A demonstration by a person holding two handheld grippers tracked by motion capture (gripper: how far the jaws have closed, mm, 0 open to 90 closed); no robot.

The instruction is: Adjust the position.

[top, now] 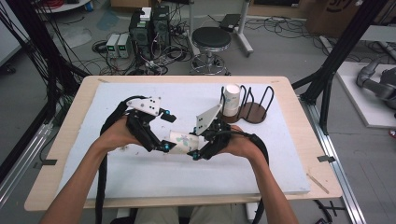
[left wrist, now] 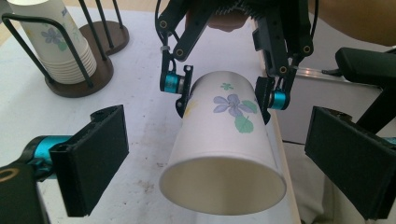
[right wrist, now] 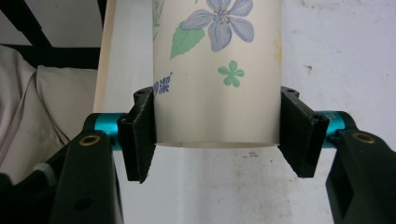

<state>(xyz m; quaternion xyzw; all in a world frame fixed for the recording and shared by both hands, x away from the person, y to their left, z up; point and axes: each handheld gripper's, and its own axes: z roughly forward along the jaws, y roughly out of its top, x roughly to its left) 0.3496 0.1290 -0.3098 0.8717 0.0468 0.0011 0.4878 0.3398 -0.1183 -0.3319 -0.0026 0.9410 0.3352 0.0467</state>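
The right gripper [right wrist: 217, 135] clamps the base end of a flowered paper cup [left wrist: 223, 149], which lies on its side above the white table pad [top: 140, 172] near the middle, its long axis roughly level and running along the 9-to-3 line in the high view. The cup's open mouth points toward 9 o'clock, at the left gripper [left wrist: 224, 163], whose jaws stand wide apart on either side of the rim without touching it. A stack of cups [top: 230, 99] sits upright in a wire rack [top: 254, 109] at about 1 o'clock from the held cup.
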